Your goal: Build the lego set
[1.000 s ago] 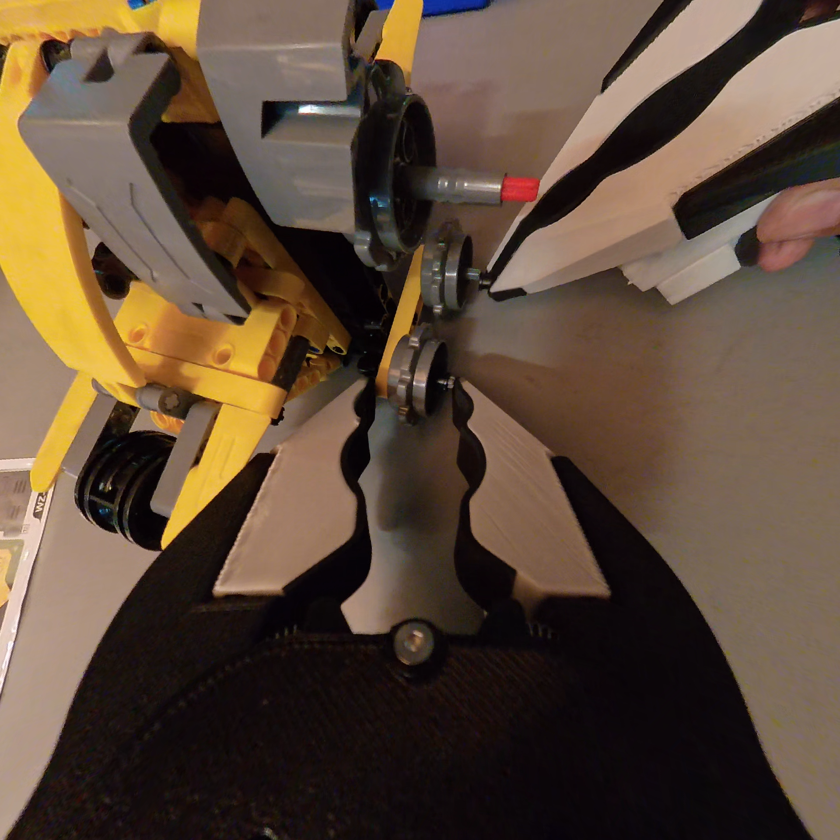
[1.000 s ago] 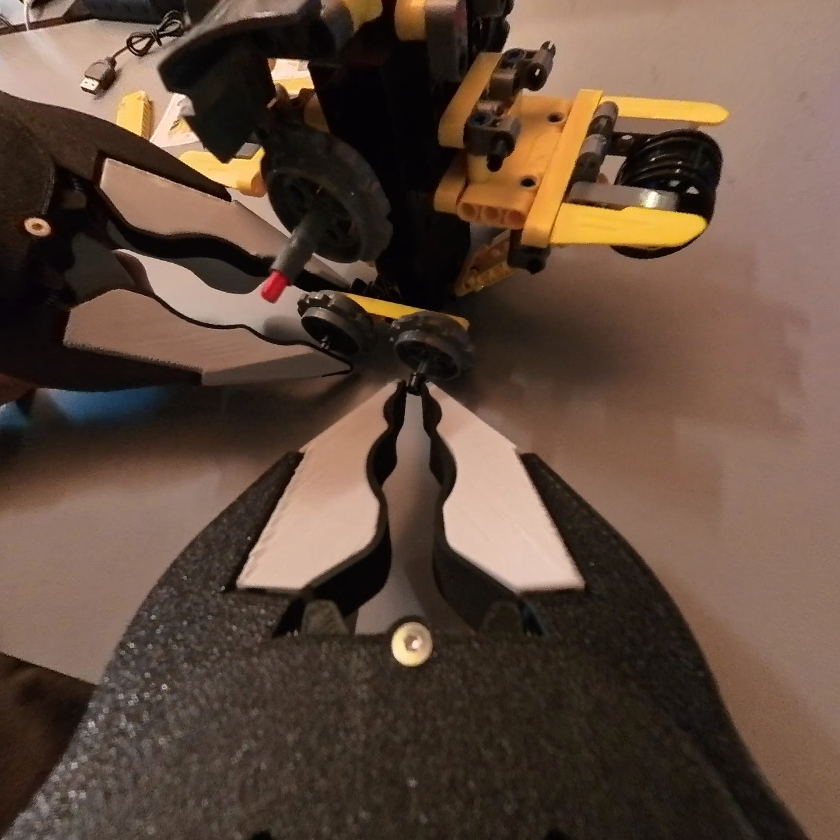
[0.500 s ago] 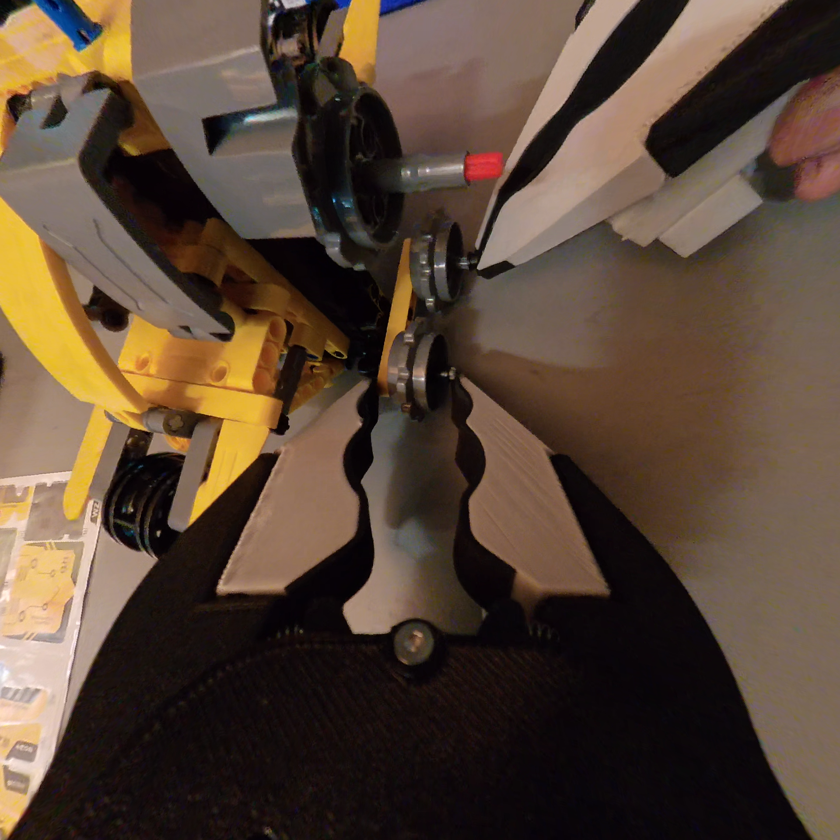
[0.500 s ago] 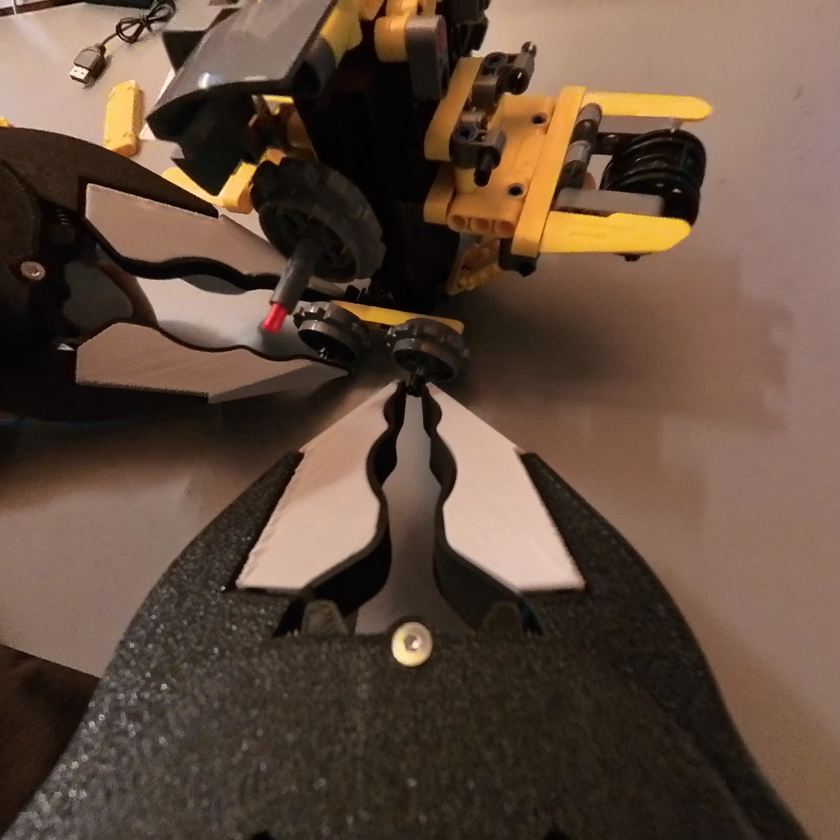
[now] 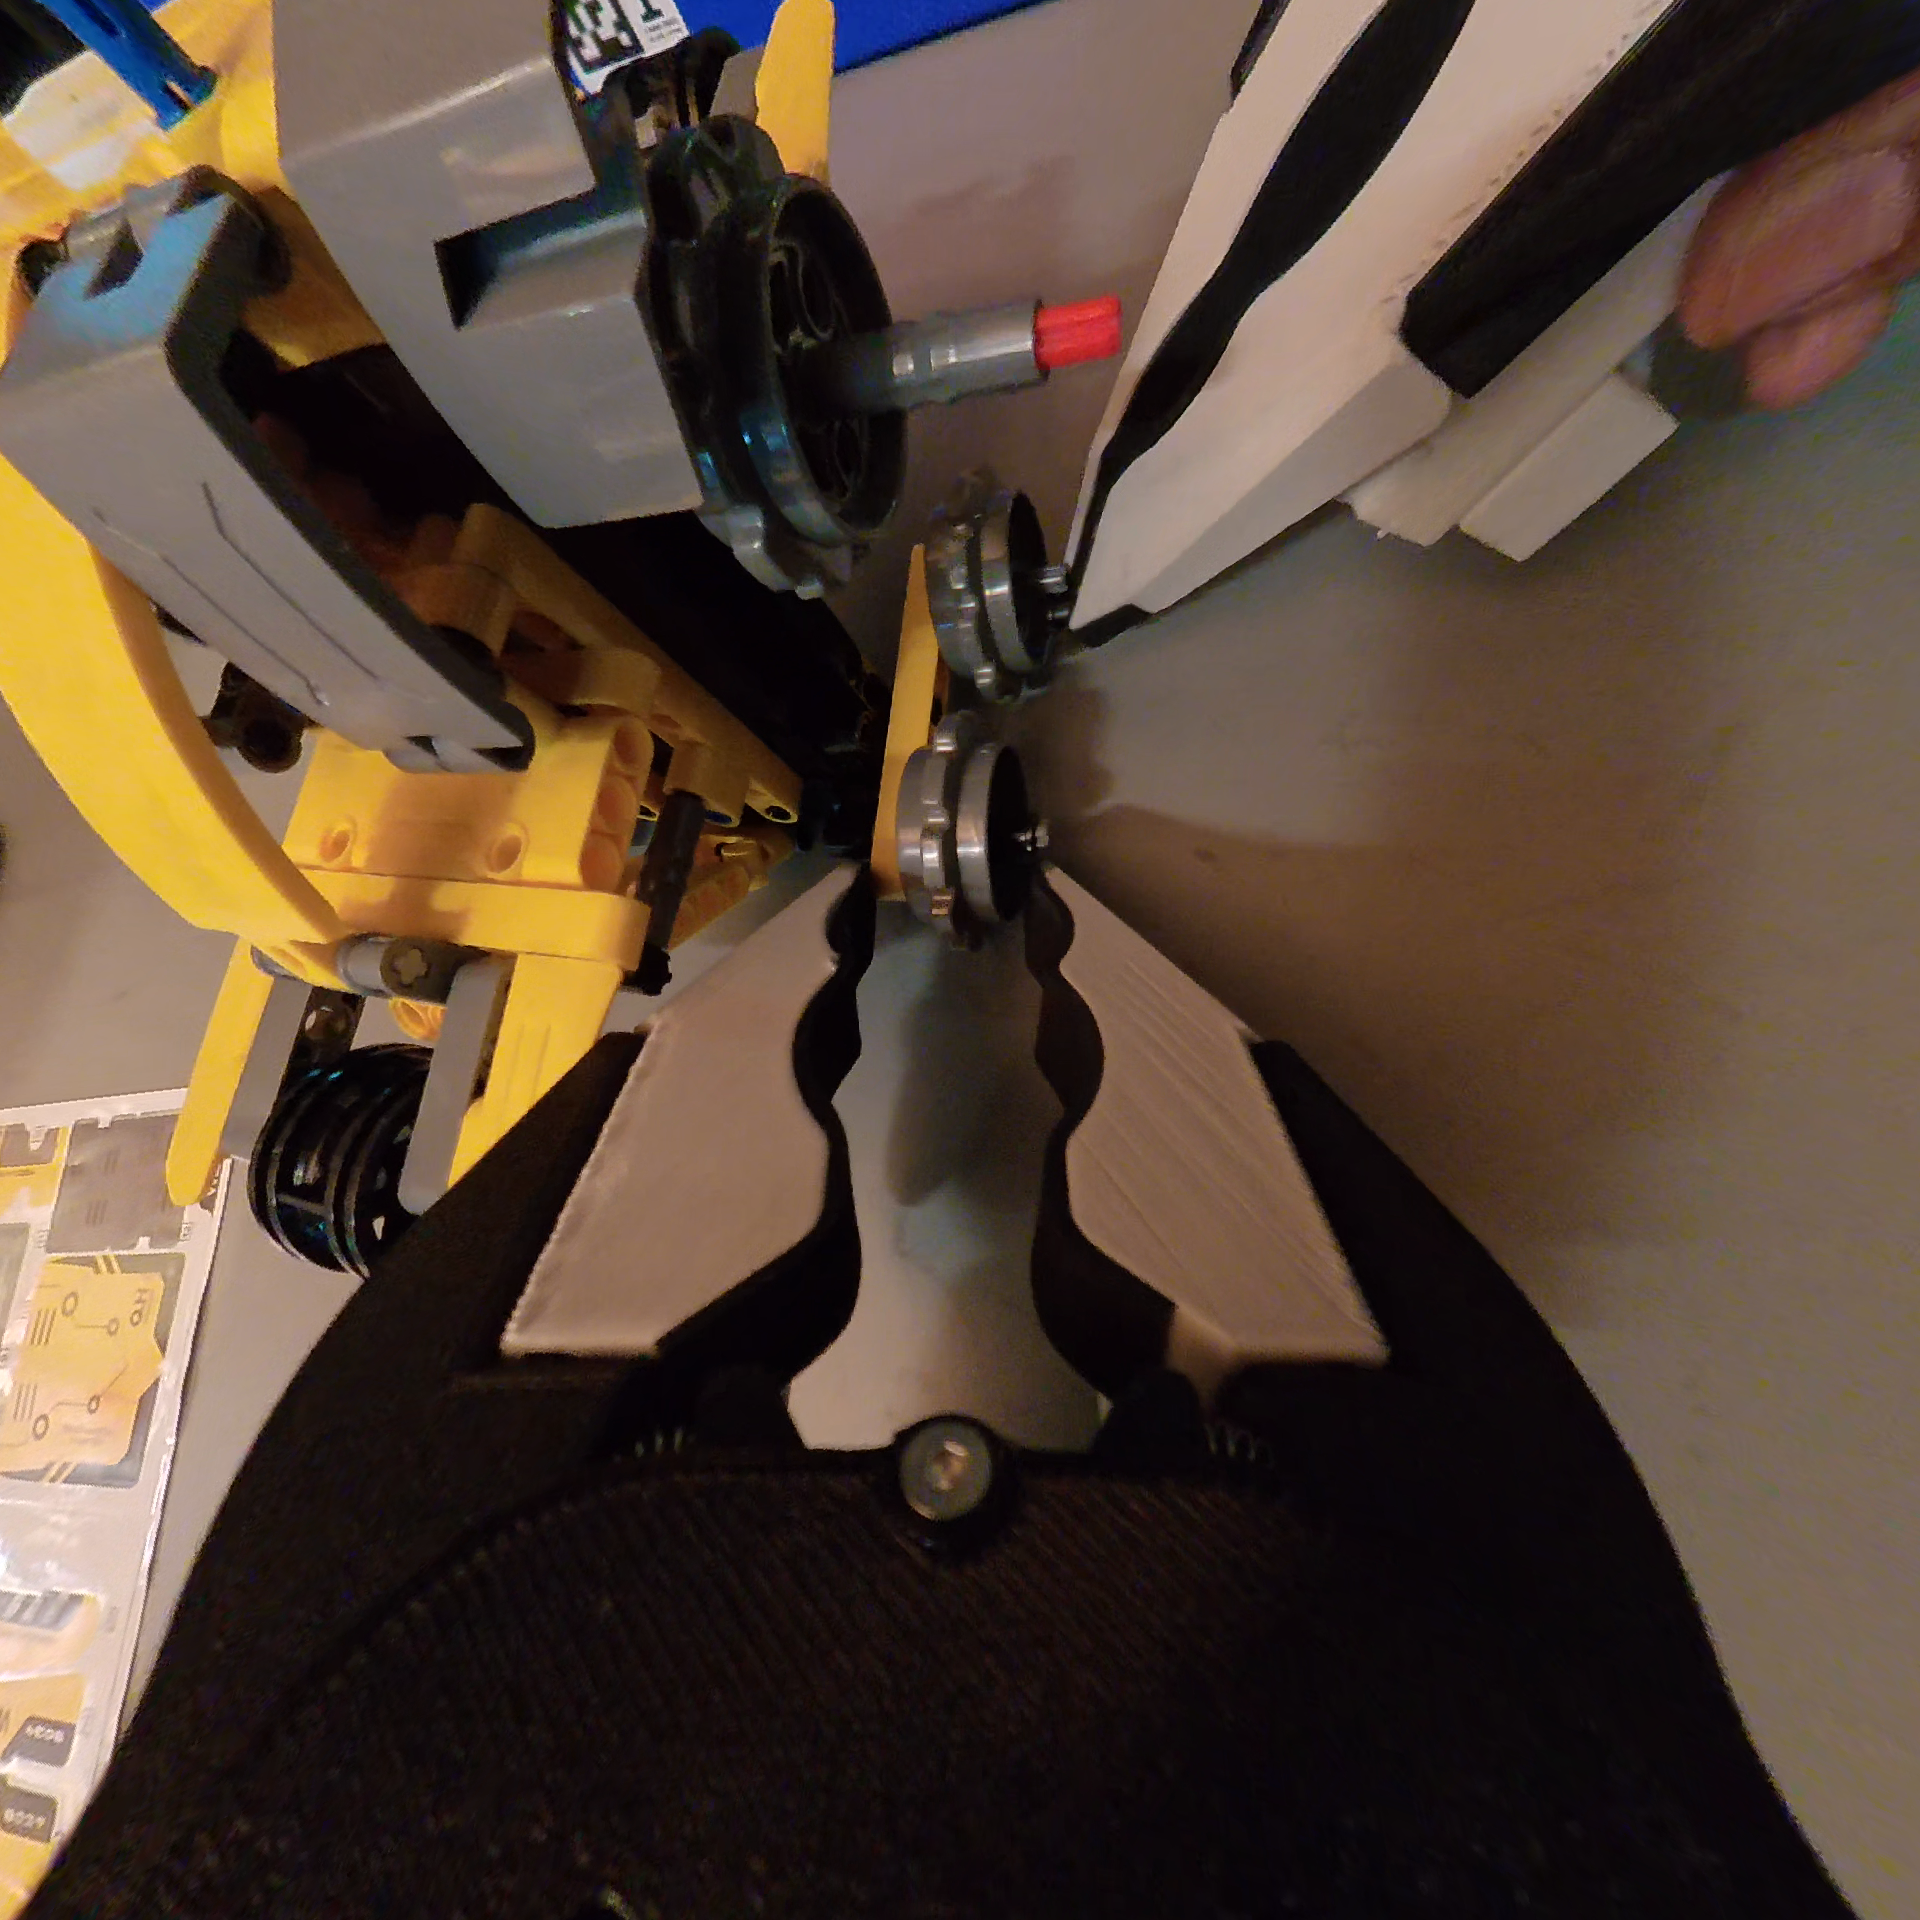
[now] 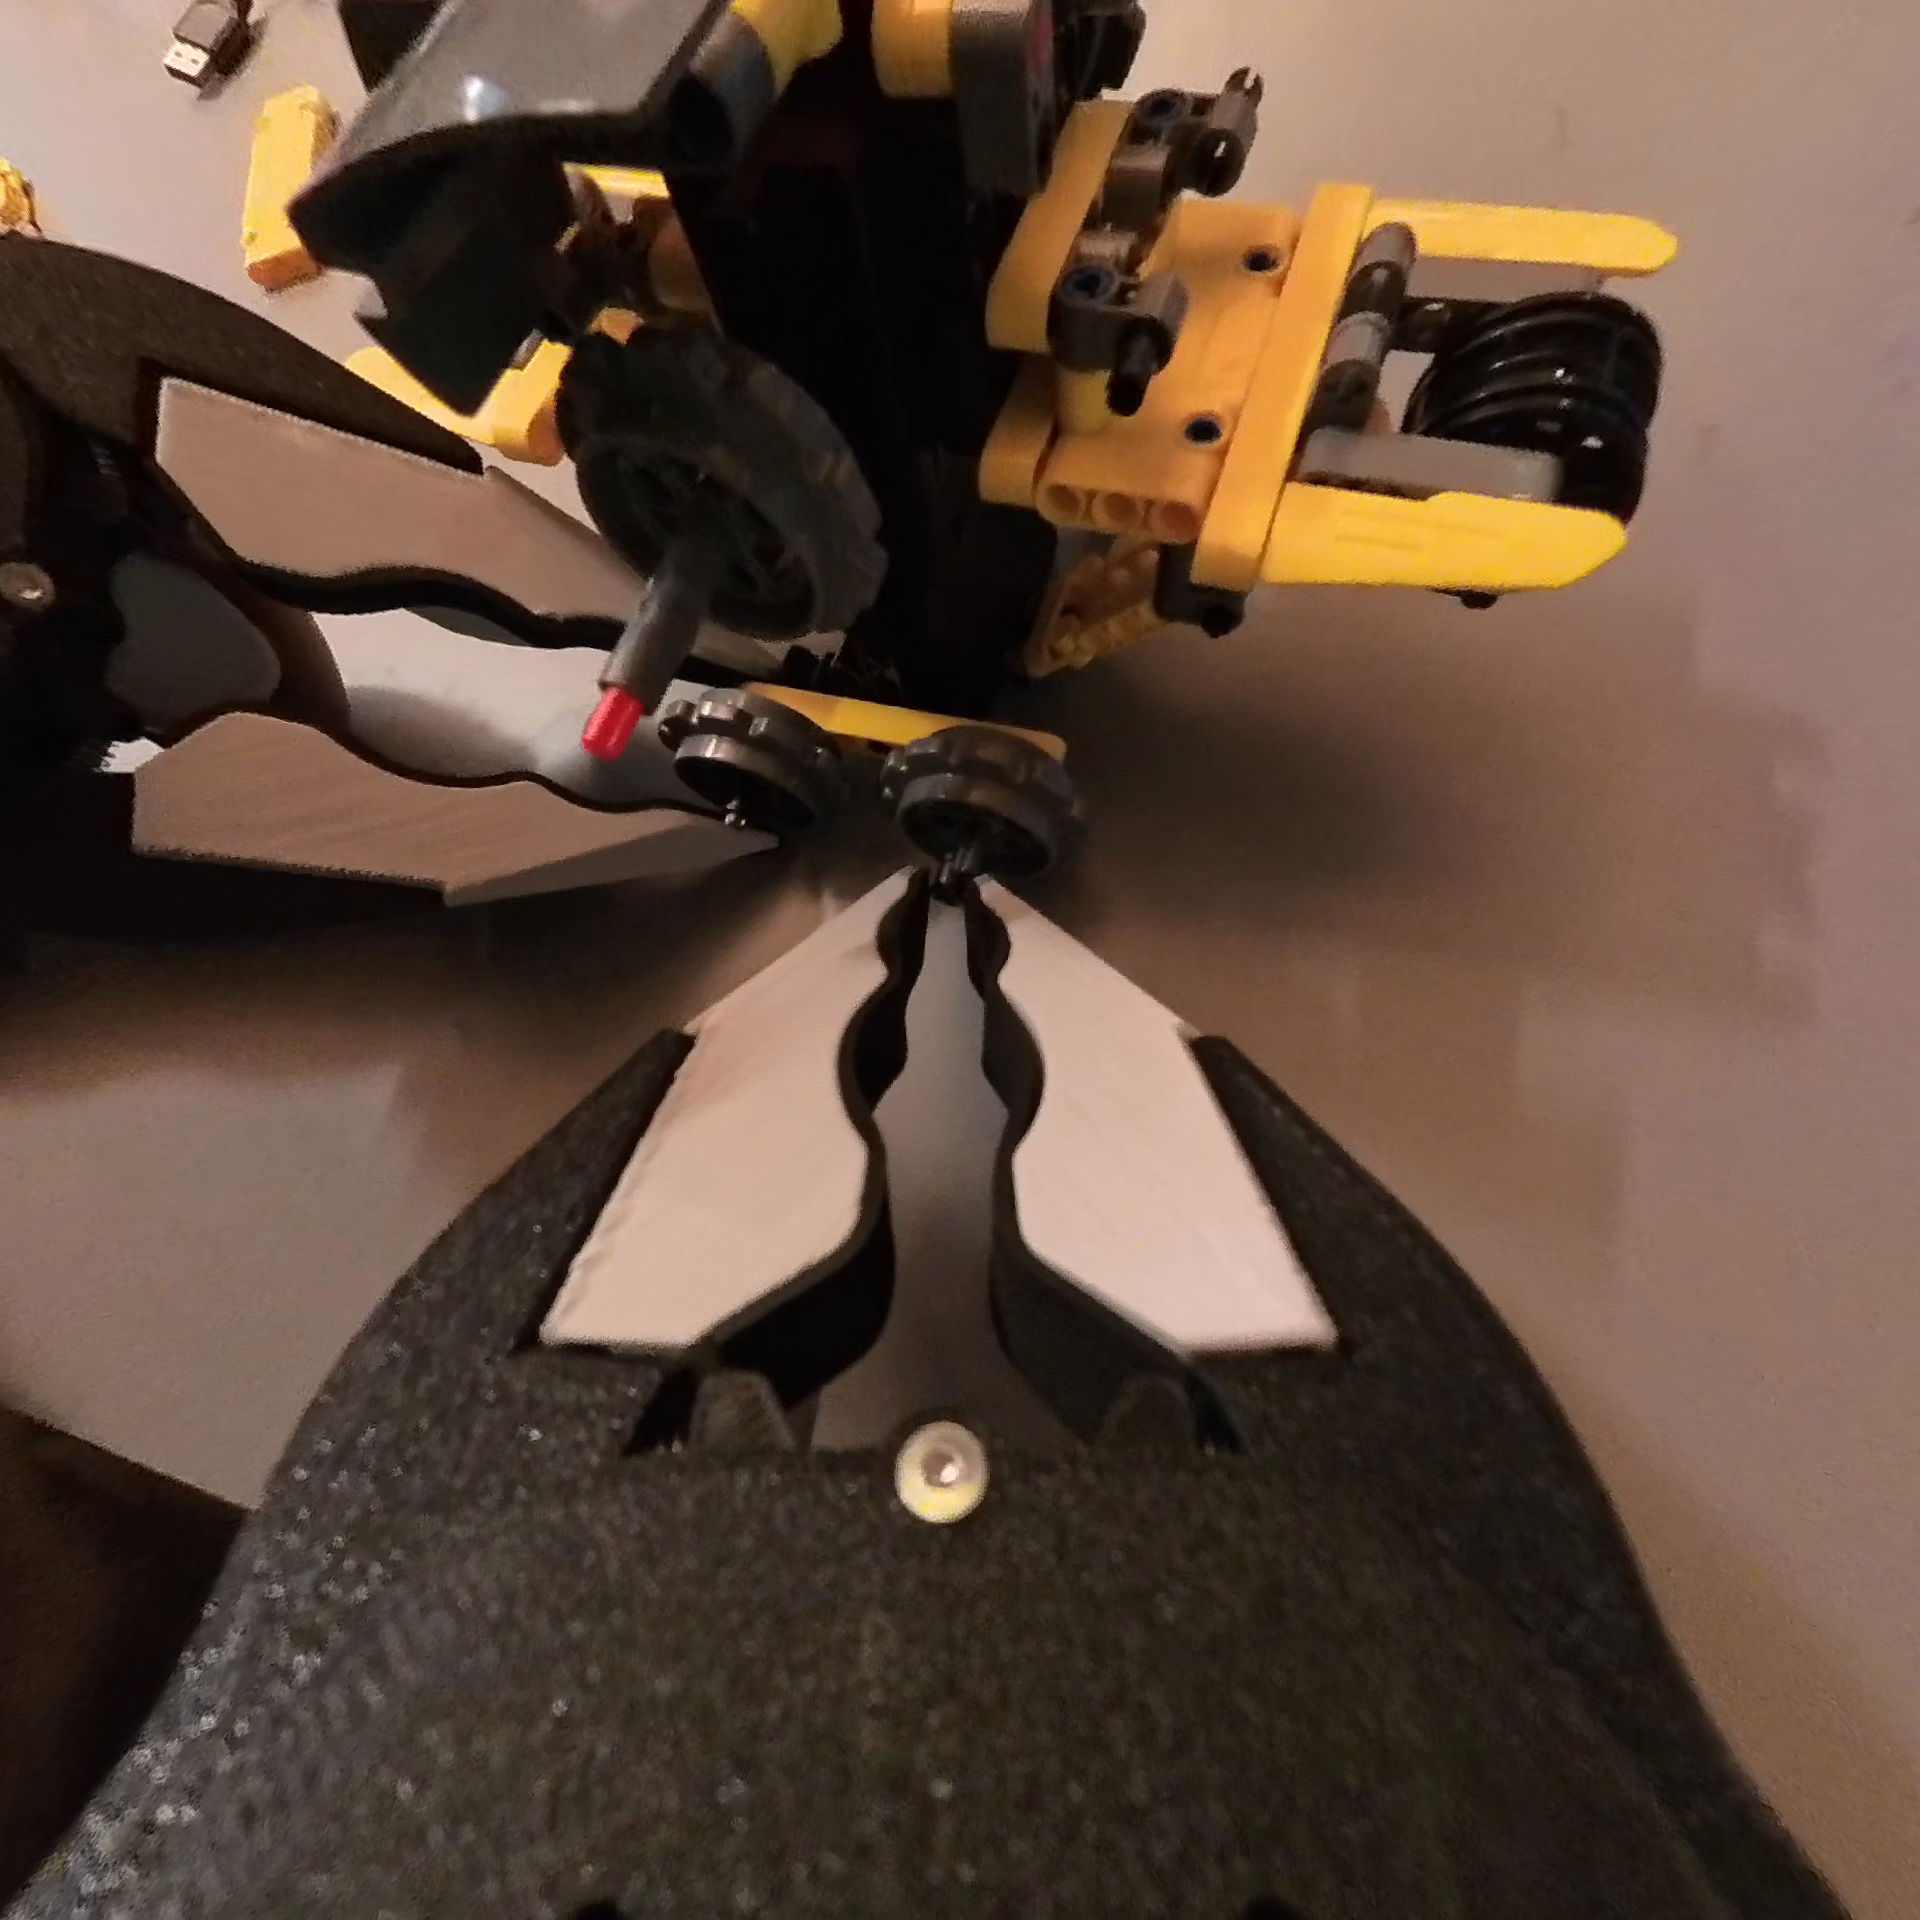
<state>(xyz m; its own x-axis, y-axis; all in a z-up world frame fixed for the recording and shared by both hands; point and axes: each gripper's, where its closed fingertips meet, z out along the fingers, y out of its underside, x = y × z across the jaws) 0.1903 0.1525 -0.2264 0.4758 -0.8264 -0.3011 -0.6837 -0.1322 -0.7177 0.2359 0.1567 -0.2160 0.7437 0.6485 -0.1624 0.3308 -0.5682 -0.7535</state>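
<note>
My left tongs (image 5: pixel 940 883) straddle a small grey wheel (image 5: pixel 961 831) of the yellow brick-built vehicle (image 5: pixel 457 831), fingers apart, whether gripping I cannot tell. My right tongs (image 6: pixel 943 878) are clenched on the neighbouring wheel's (image 6: pixel 982 795) axle pin. The vehicle lies tipped on the grey desk (image 5: pixel 1455 935), sticker sheet (image 5: pixel 83 1299) beside it.

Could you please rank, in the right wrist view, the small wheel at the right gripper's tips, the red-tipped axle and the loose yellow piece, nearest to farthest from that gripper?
From the right gripper:
1. Small wheel, at the tips, pinched by its pin.
2. Red-tipped axle, up to the left.
3. Loose yellow piece, far upper left on the table.
</note>
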